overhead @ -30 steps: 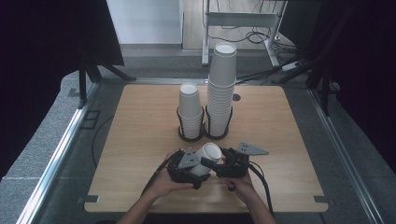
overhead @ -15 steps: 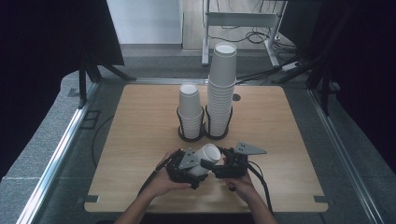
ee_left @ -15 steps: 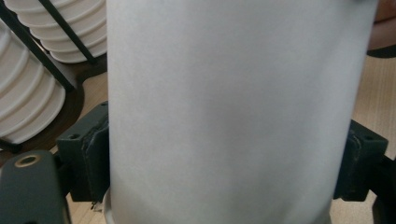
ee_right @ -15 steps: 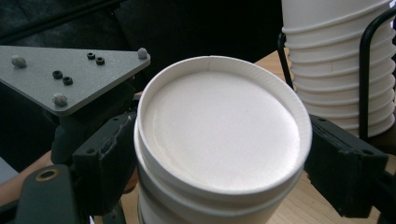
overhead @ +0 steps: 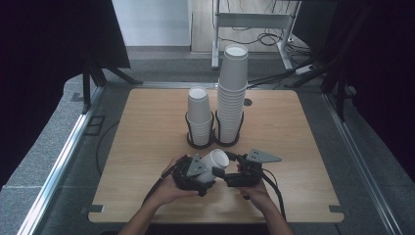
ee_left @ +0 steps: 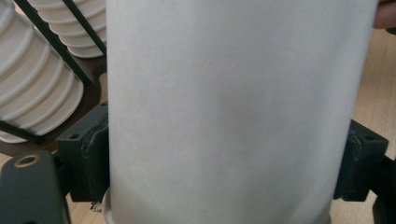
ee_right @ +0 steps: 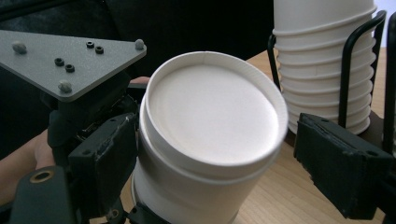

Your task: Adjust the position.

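Near the desk's (overhead: 147,147) front edge, the left gripper (overhead: 195,172) clamps a white paper cup (overhead: 214,161), while the right gripper's (overhead: 230,171) jaws, just opening, stand off its bottom end.

Both forearms are brought in from the near edge, hands side by side. The left gripper (overhead: 208,169) is held clamped, its fingers (ee_left: 95,158) pressed against what lies between them. The right gripper (overhead: 226,169) has just been opening; its fingers (ee_right: 343,170) are spread apart.
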Motion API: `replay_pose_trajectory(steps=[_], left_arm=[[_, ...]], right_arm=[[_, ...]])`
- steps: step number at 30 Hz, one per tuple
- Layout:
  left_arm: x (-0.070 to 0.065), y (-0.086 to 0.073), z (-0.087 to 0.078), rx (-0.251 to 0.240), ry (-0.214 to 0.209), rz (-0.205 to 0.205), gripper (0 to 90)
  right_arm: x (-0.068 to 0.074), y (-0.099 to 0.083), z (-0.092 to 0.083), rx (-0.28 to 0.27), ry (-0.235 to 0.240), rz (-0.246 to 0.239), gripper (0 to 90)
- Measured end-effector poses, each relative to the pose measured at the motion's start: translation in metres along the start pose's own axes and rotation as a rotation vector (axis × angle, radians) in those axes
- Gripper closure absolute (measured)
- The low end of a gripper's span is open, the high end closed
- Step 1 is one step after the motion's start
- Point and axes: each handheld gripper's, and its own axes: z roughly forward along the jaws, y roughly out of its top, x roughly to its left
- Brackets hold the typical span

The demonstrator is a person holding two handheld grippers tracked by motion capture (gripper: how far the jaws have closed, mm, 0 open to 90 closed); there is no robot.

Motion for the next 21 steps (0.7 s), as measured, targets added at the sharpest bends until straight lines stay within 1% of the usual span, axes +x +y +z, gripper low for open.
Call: replay_pose_trajectory(steps=[2,5,6,8,11,14,16,18,19,21], left_arm=[[0.001,0.0,-0.001,-0.004,0.001,0.0,12.7],[0.004,-0.001,-0.002,0.003,0.012,0.002,12.7],[0.005,-0.001,-0.002,0.009,0.017,0.008,12.7],[0.007,-0.002,-0.004,0.015,0.029,0.017,12.7],[0.009,-0.002,-0.006,0.016,0.035,0.023,12.7],[0.012,-0.002,-0.009,0.017,0.04,0.026,12.6],[0.013,-0.003,-0.011,0.018,0.035,0.033,12.6],[0.014,-0.004,-0.012,0.023,0.038,0.036,12.6],[0.015,-0.004,-0.012,0.025,0.036,0.035,12.6],[0.016,-0.005,-0.012,0.035,0.035,0.038,12.6]], right_arm=[[0.0,0.001,-0.002,0.007,-0.002,-0.017,13.7],[0.0,0.001,-0.004,0.011,-0.002,-0.017,13.7],[-0.001,0.001,-0.005,0.01,-0.004,-0.015,13.7],[-0.002,0.002,-0.007,0.011,-0.016,-0.022,13.7],[-0.003,0.002,-0.007,0.015,-0.021,-0.029,13.8],[-0.004,0.001,-0.007,0.039,-0.042,-0.056,13.9],[-0.004,0.001,-0.007,0.046,-0.047,-0.062,14.1],[-0.004,0.0,-0.007,0.07,-0.065,-0.09,14.8],[-0.004,0.0,-0.007,0.07,-0.065,-0.09,14.8],[-0.004,0.0,-0.007,0.093,-0.074,-0.104,15.4]])
